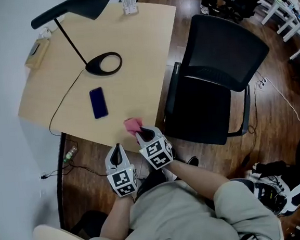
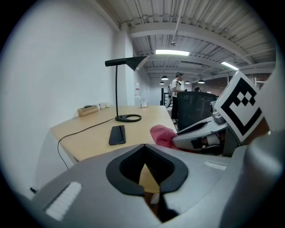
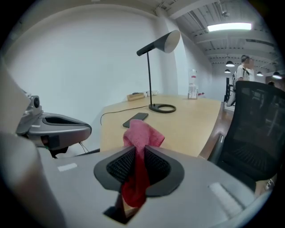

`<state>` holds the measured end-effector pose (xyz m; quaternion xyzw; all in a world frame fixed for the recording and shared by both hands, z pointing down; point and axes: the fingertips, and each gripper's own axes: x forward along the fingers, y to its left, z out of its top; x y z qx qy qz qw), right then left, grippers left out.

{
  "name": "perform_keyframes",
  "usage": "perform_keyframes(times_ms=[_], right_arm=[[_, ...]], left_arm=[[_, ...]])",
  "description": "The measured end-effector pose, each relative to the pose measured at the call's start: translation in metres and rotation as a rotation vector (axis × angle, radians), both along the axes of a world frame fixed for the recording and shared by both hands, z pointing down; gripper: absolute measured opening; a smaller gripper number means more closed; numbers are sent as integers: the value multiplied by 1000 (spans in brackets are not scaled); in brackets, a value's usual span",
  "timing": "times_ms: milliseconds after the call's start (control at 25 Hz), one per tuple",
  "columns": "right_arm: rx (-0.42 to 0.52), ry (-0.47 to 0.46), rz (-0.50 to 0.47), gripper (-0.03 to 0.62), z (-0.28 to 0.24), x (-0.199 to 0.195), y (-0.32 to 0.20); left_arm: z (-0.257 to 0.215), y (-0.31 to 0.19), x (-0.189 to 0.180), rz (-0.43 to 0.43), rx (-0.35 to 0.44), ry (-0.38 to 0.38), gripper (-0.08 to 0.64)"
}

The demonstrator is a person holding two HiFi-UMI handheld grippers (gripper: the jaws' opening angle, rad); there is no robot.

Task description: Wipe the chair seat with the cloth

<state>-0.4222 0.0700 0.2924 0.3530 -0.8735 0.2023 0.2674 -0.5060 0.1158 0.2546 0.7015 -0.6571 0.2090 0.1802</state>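
Cloth (image 3: 143, 133) lies lengthwise between right gripper (image 3: 140, 150) jaws clamping it, tip poking forward; left gripper (image 2: 144, 147) jaws closed, empty.

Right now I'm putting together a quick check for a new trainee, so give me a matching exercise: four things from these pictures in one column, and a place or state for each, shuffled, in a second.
Things
1. pink cloth
2. phone
3. chair
4. left tongs

Places or states
A. shut, nothing between them
B. on the wooden floor beside the desk
C. clamped in the right tongs
D. flat on the desk, near the lamp base

Pairs: 1-C, 2-D, 3-B, 4-A
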Motion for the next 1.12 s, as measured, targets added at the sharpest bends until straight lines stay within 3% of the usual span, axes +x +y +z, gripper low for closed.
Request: perform_keyframes(times_ms=[400, 680, 960, 1120], right_arm=[[-97, 93, -25, 67, 49, -23, -6], [-141, 51, -26, 150, 41, -21, -4], [-45, -43, 89, 124, -25, 29, 6], [54, -73, 262, 15, -68, 93, 13]], left_arm=[[8, -2, -30, -19, -18, -5, 5], [4, -9, -21, 23, -17, 19, 5], [-28, -28, 21, 152, 46, 68, 5], [-50, -33, 63, 267, 92, 100, 6]])
